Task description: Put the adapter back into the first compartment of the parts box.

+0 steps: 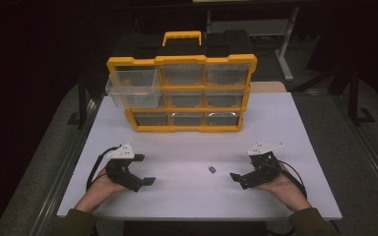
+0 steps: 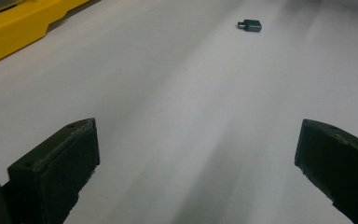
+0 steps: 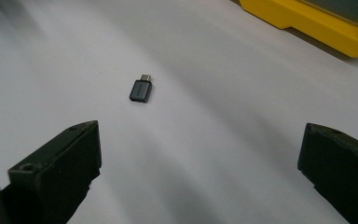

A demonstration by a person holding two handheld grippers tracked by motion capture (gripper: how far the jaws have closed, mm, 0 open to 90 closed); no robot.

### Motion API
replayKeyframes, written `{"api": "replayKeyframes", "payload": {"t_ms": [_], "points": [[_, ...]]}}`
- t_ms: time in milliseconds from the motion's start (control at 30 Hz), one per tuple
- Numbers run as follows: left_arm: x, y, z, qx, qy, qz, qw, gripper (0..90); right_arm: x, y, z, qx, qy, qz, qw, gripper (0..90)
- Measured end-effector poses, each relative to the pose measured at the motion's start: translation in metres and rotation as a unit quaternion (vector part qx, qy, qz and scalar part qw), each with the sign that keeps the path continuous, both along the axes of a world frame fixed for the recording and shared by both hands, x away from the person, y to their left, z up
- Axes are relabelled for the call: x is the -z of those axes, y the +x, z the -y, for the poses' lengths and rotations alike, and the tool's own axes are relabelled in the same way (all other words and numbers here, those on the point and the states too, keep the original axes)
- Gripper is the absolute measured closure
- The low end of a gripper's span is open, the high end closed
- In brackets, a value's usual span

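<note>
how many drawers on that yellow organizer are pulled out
1: the clear top-left drawer of the yellow organizer sticks out toward the left; the other eight sit flush.

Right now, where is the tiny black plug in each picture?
High view: the plug lies on the white table, between both grippers.
Left gripper view: top, right of middle.
Right gripper view: upper middle.
Shared landmark: the yellow drawer box.

small adapter point(image 1: 211, 169), between tools, yellow organiser point(image 1: 182, 93)

Small dark USB adapter point(image 3: 141, 90) flat on white table point(image 3: 214, 140).
</note>
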State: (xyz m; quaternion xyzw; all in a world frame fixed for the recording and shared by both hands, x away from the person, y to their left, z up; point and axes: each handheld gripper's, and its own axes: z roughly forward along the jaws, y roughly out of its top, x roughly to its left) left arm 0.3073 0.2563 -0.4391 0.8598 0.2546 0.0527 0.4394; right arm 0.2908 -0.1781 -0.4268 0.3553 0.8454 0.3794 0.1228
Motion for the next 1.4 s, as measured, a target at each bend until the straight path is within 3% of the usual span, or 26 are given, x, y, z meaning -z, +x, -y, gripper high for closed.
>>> {"api": "replayKeyframes", "payload": {"t_ms": [1400], "points": [[-0.002,-0.002,0.000,0.004,-0.008,0.003,1.0000,0.0,-0.011,0.019,-0.017,-0.009,0.011,-0.008,0.9999,0.0]]}}
